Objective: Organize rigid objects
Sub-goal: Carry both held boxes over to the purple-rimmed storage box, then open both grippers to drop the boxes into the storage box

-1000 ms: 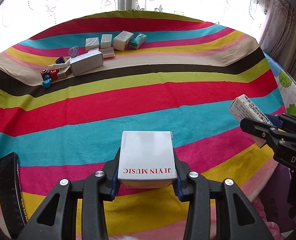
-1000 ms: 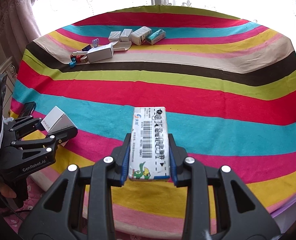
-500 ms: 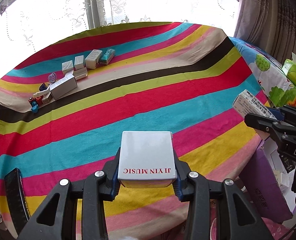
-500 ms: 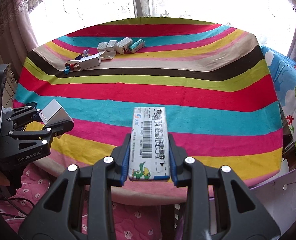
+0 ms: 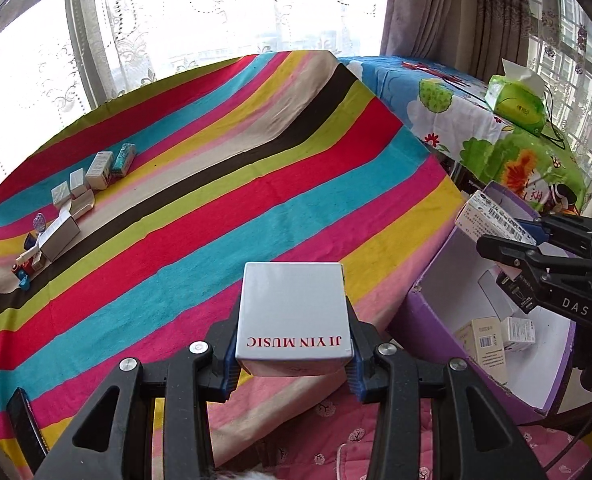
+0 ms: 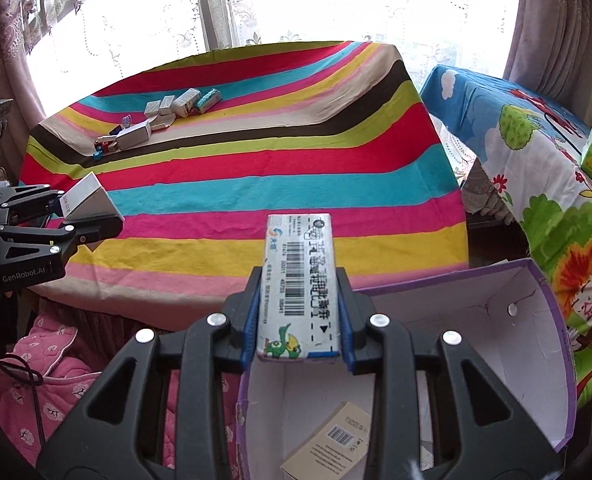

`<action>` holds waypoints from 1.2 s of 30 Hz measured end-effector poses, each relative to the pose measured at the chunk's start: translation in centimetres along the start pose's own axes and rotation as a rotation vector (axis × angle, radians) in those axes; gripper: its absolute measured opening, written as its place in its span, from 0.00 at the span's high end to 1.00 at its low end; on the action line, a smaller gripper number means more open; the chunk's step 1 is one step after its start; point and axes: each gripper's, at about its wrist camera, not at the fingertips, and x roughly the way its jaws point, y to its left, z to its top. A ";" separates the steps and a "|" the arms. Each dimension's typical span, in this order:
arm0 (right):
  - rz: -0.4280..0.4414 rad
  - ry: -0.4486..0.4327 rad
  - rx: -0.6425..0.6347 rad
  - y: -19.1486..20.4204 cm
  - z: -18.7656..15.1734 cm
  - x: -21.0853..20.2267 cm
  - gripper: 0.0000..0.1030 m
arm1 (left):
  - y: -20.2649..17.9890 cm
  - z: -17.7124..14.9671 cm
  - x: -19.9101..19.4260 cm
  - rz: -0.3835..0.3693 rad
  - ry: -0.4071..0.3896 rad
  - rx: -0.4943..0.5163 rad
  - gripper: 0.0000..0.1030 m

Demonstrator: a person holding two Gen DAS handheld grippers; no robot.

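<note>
The white box [image 5: 294, 314] printed "JI YIN MUSIC" is clamped between the jaws of the left gripper [image 5: 292, 350], held above the near edge of the striped table [image 5: 224, 184]. The right gripper [image 6: 297, 320] is closed on a barcoded carton [image 6: 299, 284] above the open purple box [image 6: 551, 360], which already holds several small cartons [image 5: 481, 340]. More small boxes [image 6: 176, 110] lie in a cluster at the table's far side.

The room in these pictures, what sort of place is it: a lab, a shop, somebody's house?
Most likely a room in someone's home. White lace curtains hang at a bright window, a rainbow-striped cloth covers the table, and a green pack of tissues sits on a cartoon-print cloth beside it.
</note>
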 end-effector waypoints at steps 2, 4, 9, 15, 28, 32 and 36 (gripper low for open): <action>-0.015 0.005 0.013 -1.0 -0.5 -0.5 0.64 | -1.9 0.6 0.2 -0.019 0.009 0.044 0.58; -0.035 0.007 0.026 -2.2 -1.0 -1.0 0.64 | -3.9 1.3 0.5 -0.061 0.027 0.093 0.59; -0.148 0.019 0.085 -6.2 -2.6 -2.4 0.64 | -9.2 3.1 1.8 -0.159 0.063 0.203 0.58; -0.292 0.024 0.169 -11.3 -3.8 -4.1 0.64 | -14.8 4.2 3.7 -0.237 0.091 0.309 0.58; -0.314 -0.068 0.236 -12.2 -0.4 -3.7 0.23 | -9.6 4.4 3.9 -0.139 -0.077 0.176 0.14; -0.235 -0.039 0.143 -8.4 1.5 -1.7 0.23 | -1.9 3.0 5.6 0.032 -0.056 0.050 0.13; -0.117 0.003 0.012 -1.9 3.8 2.0 0.23 | 7.5 0.8 7.6 0.196 -0.016 -0.139 0.13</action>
